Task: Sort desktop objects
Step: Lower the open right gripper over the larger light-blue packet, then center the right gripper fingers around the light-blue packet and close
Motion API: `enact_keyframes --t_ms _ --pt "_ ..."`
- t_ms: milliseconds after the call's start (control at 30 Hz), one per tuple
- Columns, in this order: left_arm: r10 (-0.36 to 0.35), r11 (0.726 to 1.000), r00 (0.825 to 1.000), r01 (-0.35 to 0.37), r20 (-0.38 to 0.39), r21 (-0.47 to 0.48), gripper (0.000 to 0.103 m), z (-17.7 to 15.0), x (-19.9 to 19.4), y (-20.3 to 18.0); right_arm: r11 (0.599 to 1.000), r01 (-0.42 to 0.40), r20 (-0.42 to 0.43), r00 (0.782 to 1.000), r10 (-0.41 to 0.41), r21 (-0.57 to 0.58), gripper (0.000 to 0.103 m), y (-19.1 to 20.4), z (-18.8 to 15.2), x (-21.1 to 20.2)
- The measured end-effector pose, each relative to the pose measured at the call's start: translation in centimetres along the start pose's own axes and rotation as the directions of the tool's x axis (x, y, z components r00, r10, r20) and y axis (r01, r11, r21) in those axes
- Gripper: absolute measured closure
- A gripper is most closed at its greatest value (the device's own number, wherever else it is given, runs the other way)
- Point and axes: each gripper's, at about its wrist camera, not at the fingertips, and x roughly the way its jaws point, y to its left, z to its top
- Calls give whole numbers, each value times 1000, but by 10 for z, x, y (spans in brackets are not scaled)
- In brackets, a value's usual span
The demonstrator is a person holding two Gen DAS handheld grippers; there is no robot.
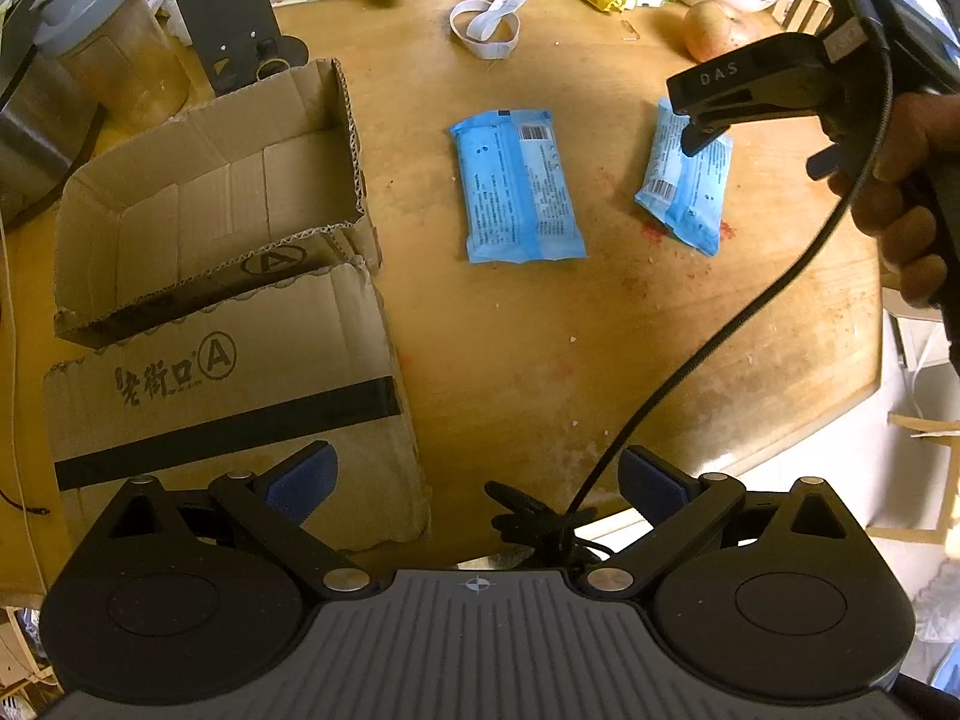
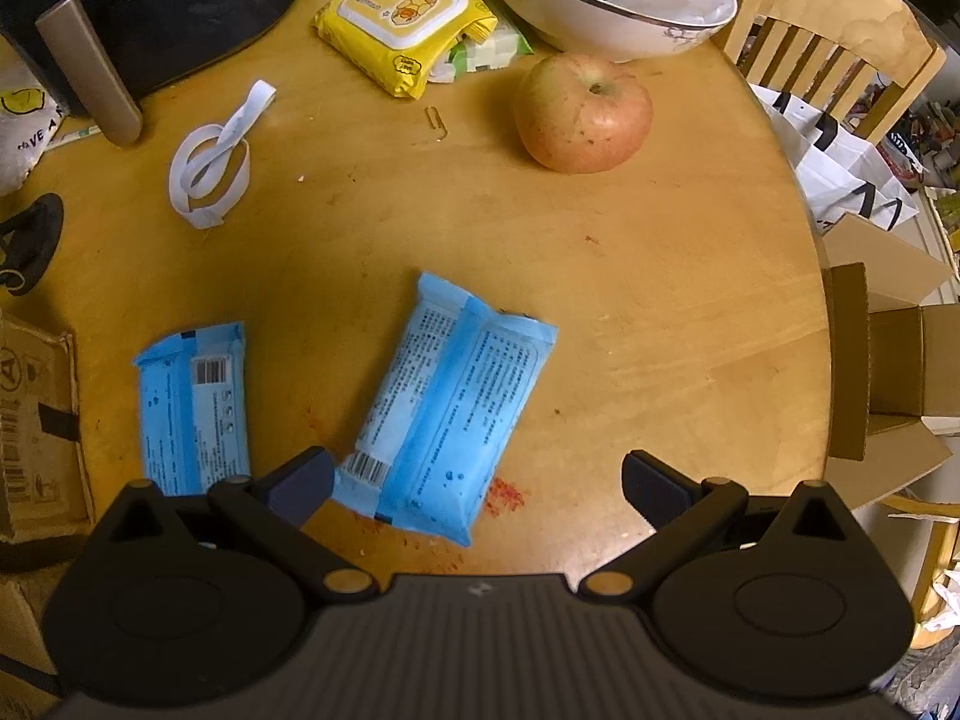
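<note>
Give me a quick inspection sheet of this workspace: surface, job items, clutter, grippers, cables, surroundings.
Surface: round wooden table, red crumbs by the packs.
Job's things: two blue packs lying flat; open carton, nothing inside.
Clutter: apple, yellow wipes, white band, bowl, shaker.
Grippers: left gripper open; right gripper open over a pack.
Cables: black cable across the table edge.
Surroundings: chair, bag.
</note>
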Motion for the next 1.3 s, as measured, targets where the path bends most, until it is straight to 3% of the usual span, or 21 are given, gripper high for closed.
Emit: enact_keyframes --t_ms 933,1300 --pt "-7 1000 1000 7 -13 5 0 -1 2 1 998 -1 -36 999 3 66 0 1 28 28" --pt "-5 1000 1000 5 -21 4 0 -1 4 1 969 7 -51 999 6 248 0 -9 22 35"
